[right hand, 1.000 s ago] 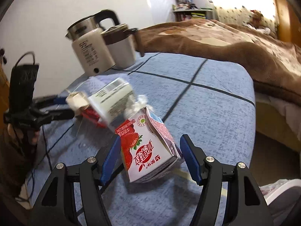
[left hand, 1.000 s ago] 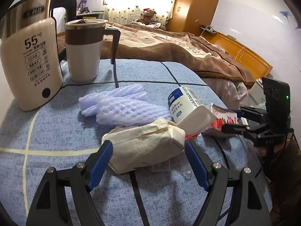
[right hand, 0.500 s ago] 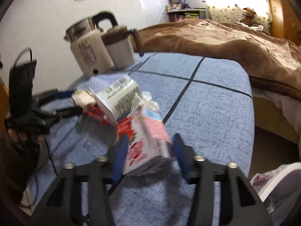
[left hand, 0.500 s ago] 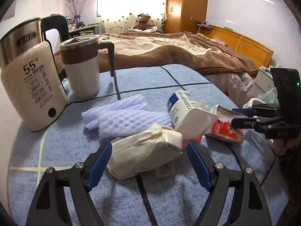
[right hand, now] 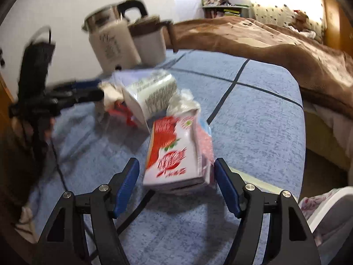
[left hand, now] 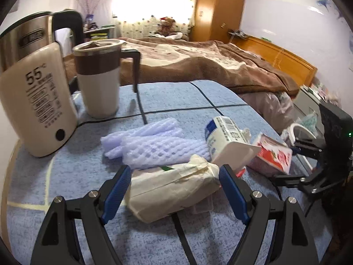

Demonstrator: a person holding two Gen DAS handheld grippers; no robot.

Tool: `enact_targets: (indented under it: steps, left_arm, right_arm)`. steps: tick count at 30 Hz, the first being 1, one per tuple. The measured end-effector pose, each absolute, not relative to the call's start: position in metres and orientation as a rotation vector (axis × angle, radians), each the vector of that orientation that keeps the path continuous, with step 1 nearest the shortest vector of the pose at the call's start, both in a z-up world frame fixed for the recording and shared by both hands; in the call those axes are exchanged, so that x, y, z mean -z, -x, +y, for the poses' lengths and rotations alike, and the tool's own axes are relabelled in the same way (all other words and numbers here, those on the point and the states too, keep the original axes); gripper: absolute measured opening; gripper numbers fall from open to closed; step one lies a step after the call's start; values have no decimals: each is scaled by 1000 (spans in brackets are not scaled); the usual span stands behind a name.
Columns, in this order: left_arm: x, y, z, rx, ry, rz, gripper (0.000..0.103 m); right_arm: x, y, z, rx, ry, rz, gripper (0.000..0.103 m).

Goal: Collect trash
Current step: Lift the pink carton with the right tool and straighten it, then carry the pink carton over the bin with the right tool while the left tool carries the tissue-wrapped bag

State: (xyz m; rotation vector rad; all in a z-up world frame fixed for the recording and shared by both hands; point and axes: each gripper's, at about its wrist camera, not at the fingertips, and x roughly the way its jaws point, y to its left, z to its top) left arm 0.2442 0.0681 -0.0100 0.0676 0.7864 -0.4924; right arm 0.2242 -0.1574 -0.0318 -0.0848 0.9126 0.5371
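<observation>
Trash is lying heaped on the blue table; the left gripper is straddling a beige packet, jaws apart. At three o'clock, the right gripper, jaws just reopening, is bracketing the strawberry carton.

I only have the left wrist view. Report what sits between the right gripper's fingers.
Observer: In the right wrist view, the strawberry carton sits on the blue cloth between the fingers of the right gripper, which has just been opening. The pads are not pressing on it.
Operator: Give me the clearance on each side.
Observer: There is a clear gap at the finger on the picture's left. The other finger is close to the carton's edge.
Operator: Name what lies beyond the carton.
Observer: Crumpled clear plastic sits at its far end, next to the white carton.
</observation>
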Motion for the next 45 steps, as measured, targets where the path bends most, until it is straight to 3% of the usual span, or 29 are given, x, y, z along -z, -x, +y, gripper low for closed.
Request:
enact_targets:
  steps: [7, 9, 14, 27, 30, 45]
  left_arm:
    - [22, -235, 48, 542, -169, 827, 83]
    - [20, -231, 47, 552, -171, 818, 83]
    - [20, -231, 50, 541, -126, 825, 80]
    - [9, -218, 61, 466, -26, 788, 55]
    - [6, -214, 62, 449, -15, 776, 44]
    - [-15, -178, 31, 503, -25, 727, 41]
  right_arm:
    - [37, -224, -140, -420, 235, 887, 70]
    - [36, -223, -142, -430, 216, 884, 56]
    - [33, -223, -153, -409, 156, 867, 56]
    - [21, -205, -167, -400, 62, 823, 55]
    - [18, -199, -170, -398, 40, 811, 55]
    - [4, -168, -187, -390, -39, 760, 55]
